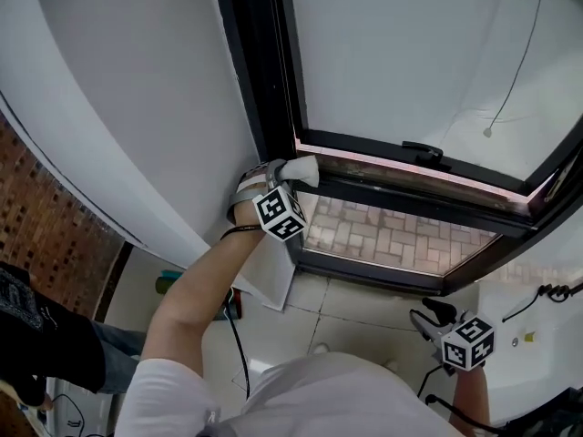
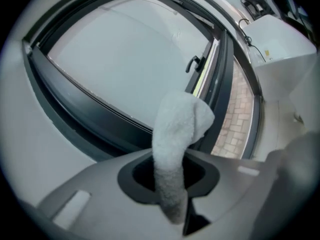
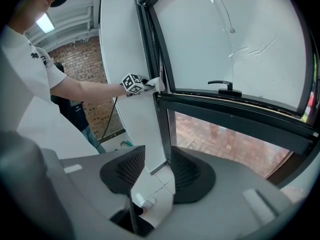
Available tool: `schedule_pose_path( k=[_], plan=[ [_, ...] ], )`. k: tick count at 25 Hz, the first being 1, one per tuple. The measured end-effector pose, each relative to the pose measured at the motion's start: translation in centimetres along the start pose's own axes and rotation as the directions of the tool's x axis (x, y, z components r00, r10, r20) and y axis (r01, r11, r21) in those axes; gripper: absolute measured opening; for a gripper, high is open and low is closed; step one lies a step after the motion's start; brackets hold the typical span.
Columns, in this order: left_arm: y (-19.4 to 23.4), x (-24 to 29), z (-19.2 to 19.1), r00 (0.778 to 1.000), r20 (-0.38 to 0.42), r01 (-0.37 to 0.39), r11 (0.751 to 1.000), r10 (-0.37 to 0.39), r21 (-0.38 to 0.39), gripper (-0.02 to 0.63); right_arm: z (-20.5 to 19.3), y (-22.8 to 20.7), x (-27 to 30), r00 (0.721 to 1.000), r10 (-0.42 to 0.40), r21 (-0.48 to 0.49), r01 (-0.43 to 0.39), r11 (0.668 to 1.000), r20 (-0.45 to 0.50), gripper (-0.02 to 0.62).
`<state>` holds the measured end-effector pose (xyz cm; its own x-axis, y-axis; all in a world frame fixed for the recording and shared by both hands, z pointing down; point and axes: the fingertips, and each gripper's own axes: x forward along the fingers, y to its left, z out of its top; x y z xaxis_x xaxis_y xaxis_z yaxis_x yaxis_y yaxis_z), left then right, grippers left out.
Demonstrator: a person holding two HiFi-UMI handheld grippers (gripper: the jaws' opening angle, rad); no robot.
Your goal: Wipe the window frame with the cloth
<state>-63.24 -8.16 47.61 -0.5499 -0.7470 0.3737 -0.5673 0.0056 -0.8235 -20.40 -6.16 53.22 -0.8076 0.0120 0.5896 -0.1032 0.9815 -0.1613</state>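
Observation:
A white fluffy cloth (image 1: 301, 170) is pinched in my left gripper (image 1: 279, 177), which is shut on it. The cloth presses on the black window frame (image 1: 264, 80) at the corner where the upright meets the horizontal bar. In the left gripper view the cloth (image 2: 176, 134) stands up from between the jaws of the left gripper (image 2: 170, 173), in front of the dark frame (image 2: 95, 106). My right gripper (image 1: 434, 316) hangs low at the right, away from the window. It is open with nothing between its pads (image 3: 125, 170). The right gripper view shows the cloth (image 3: 159, 84) on the frame (image 3: 162, 114).
A black window handle (image 1: 422, 152) sits on the horizontal bar to the right of the cloth. A thin cord (image 1: 489, 132) hangs across the glass. A white wall panel (image 1: 137, 107) lies left of the frame. Another person (image 1: 41, 340) stands at lower left. A black cable (image 1: 239, 344) trails down.

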Motion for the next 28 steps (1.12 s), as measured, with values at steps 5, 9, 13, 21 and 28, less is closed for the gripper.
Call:
schedule_pose_path(
  k=[5, 9, 13, 21, 28],
  plan=[
    [5.8, -2.8, 3.2, 0.998, 0.037, -0.051, 0.995, 0.048, 0.085, 0.097, -1.3, 0.3, 0.2, 1.0, 0.01, 0.007, -0.01, 1.0, -0.017, 0.163],
    [11.0, -5.1, 5.8, 0.993, 0.064, -0.105, 0.985, 0.096, 0.139, 0.097, -1.3, 0.4, 0.7, 1.0, 0.028, -0.003, -0.028, 1.0, -0.012, 0.163],
    [16.0, -7.8, 8.8, 0.986, 0.088, -0.156, 0.972, 0.142, 0.175, 0.097, -1.1, 0.5, 0.7, 0.999, 0.039, -0.016, -0.039, 0.999, -0.004, 0.163],
    [28.8, -12.9, 15.6, 0.944, 0.138, -0.325, 0.911, 0.299, 0.252, 0.097, -1.1, 0.3, 0.3, 0.999, 0.031, -0.019, -0.031, 0.999, 0.01, 0.163],
    [41.7, -18.0, 19.5, 0.89, 0.164, -0.455, 0.858, 0.426, 0.24, 0.097, -1.6, 0.5, -0.8, 1.0, 0.002, 0.009, -0.002, 1.0, 0.002, 0.163]
  ],
)
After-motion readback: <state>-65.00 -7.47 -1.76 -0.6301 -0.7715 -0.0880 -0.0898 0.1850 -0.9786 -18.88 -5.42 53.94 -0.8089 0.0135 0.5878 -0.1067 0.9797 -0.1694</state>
